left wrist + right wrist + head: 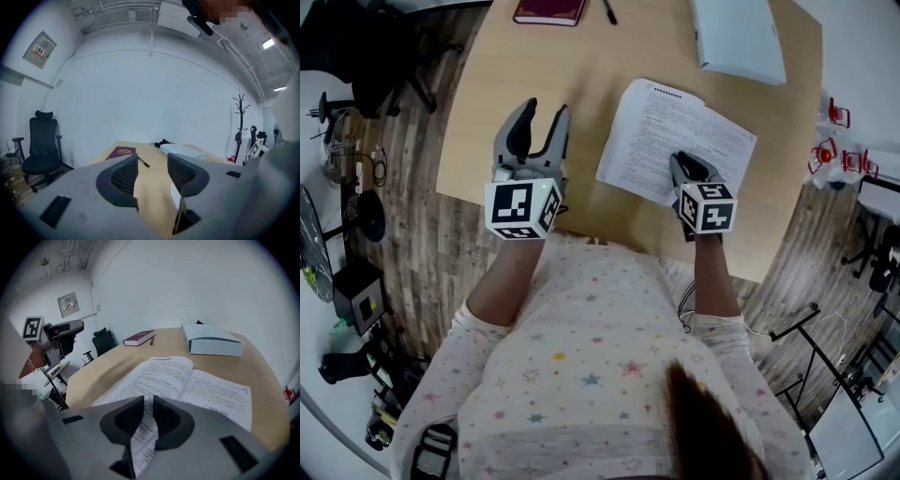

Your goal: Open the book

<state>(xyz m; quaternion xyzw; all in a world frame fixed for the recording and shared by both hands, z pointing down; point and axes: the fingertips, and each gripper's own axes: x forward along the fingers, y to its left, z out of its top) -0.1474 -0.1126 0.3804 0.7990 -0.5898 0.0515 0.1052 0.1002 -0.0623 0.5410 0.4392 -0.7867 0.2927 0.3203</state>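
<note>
The book (675, 141) lies open on the wooden table (506, 84), right of the middle, two printed pages facing up. My right gripper (690, 169) rests at the book's near edge. In the right gripper view the open book (197, 380) spreads ahead, and the right gripper (148, 405) is shut on a curled printed page (143, 434) that rises between its pads. My left gripper (543, 113) hovers over bare table to the left of the book, pointing nearly level. Seen from its own camera, the left gripper (152, 165) stands open with nothing between its fingers.
A maroon book (548, 11) and a pen (608, 11) lie at the table's far edge, with a white box (736, 37) at the far right. An office chair (42, 140) stands off the table's left. Red clips (834, 150) sit beyond the right edge.
</note>
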